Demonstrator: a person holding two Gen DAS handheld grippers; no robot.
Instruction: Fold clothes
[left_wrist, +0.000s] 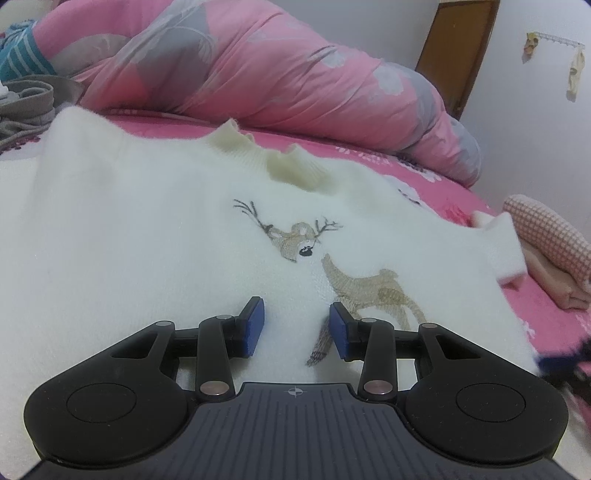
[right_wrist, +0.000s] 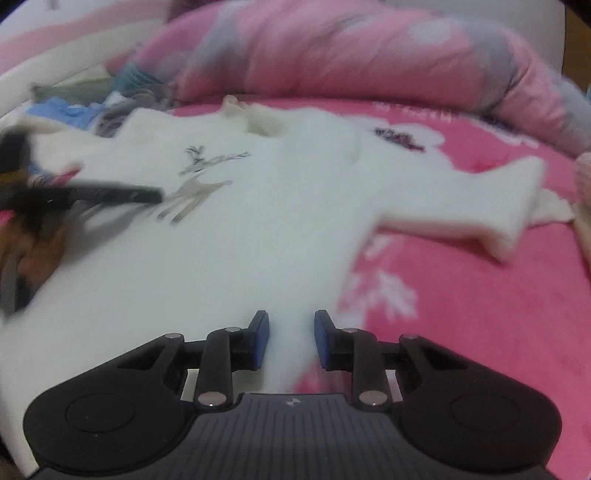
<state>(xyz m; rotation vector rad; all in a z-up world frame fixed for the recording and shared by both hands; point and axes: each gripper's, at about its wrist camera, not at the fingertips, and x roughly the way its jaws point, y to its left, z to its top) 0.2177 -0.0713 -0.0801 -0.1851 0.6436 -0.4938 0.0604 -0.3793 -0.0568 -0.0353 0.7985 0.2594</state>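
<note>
White reindeer sweater (left_wrist: 147, 229) lay flat, unfolded
Left gripper (left_wrist: 296, 328) over its chest and right gripper (right_wrist: 291, 341) at its hem gaped, holding nothing; every fold remained

Landmark: the pink bedsheet (left_wrist: 436, 184) is covering the bed, with white prints showing on it (right_wrist: 388, 291).
Quilt: a pink and grey floral quilt (left_wrist: 258, 66) is lying bunched along the far side of the bedsheet (right_wrist: 369, 51).
Checked bundle: a pink-and-white checked item (left_wrist: 546, 232) is sitting at the bedsheet's right edge.
Peach cloth: a peach cloth (left_wrist: 554, 284) is lying on the bedsheet, just under the checked bundle.
Door: a brown wooden door (left_wrist: 458, 44) is standing beyond the bedsheet's far right corner.
Wall rack: a white hook rack (left_wrist: 557, 38) is hanging on the wall right of the door, small items dangling from it.
</note>
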